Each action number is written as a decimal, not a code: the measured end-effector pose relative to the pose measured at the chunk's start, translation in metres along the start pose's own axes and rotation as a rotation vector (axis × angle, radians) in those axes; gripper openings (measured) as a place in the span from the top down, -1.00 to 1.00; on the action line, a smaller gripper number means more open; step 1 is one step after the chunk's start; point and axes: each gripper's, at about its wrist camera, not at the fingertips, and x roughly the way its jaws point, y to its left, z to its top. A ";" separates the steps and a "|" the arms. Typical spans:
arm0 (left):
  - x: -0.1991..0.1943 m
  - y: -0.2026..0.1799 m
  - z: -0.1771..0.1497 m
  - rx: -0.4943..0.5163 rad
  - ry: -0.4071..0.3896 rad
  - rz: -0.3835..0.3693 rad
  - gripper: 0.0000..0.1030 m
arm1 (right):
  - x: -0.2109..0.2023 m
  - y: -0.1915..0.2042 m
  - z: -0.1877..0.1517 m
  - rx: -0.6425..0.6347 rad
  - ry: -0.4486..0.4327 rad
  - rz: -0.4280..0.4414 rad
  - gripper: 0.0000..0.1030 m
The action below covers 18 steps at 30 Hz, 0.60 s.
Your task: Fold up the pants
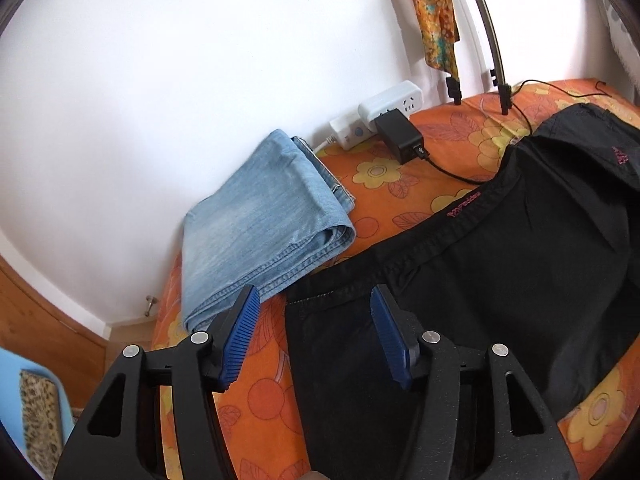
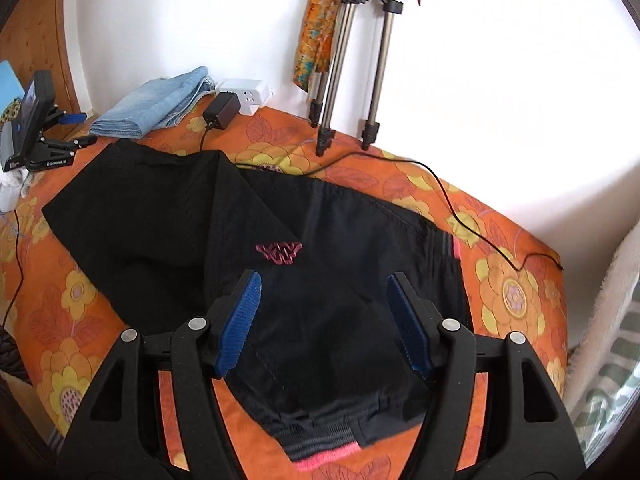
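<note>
Black pants (image 2: 320,280) between spread claws (image 2: 324,312)

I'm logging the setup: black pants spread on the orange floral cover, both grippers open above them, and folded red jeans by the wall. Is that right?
One slip: the folded jeans are light blue, not red, as the left wrist view shows. The rest holds: black pants lie on the orange floral cover, with left gripper and right gripper both open.
</note>
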 end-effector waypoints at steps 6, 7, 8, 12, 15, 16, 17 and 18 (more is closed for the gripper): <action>-0.049 -0.020 -0.012 -0.024 -0.037 -0.026 -0.11 | -0.020 -0.030 -0.064 0.055 0.039 -0.028 -0.32; -0.057 -0.025 -0.013 -0.027 -0.040 -0.033 -0.11 | -0.022 -0.032 -0.073 0.058 0.051 -0.036 -0.32; -0.066 -0.029 -0.015 -0.037 -0.046 -0.041 -0.11 | -0.024 -0.032 -0.080 0.057 0.057 -0.034 -0.32; -0.083 -0.050 -0.026 -0.109 -0.008 -0.114 -0.21 | -0.033 -0.015 -0.099 0.031 0.049 -0.001 -0.32; -0.092 -0.070 -0.036 -0.126 0.002 -0.158 -0.21 | -0.027 0.009 -0.102 -0.017 0.044 -0.004 -0.33; -0.096 -0.077 -0.039 -0.124 0.001 -0.169 -0.21 | -0.024 0.017 -0.103 -0.034 0.046 -0.002 -0.33; -0.098 -0.083 -0.041 -0.119 -0.001 -0.177 -0.21 | -0.019 0.026 -0.103 -0.062 0.051 -0.004 -0.34; -0.100 -0.087 -0.041 -0.120 -0.006 -0.182 -0.21 | -0.014 0.036 -0.104 -0.103 0.055 -0.020 -0.34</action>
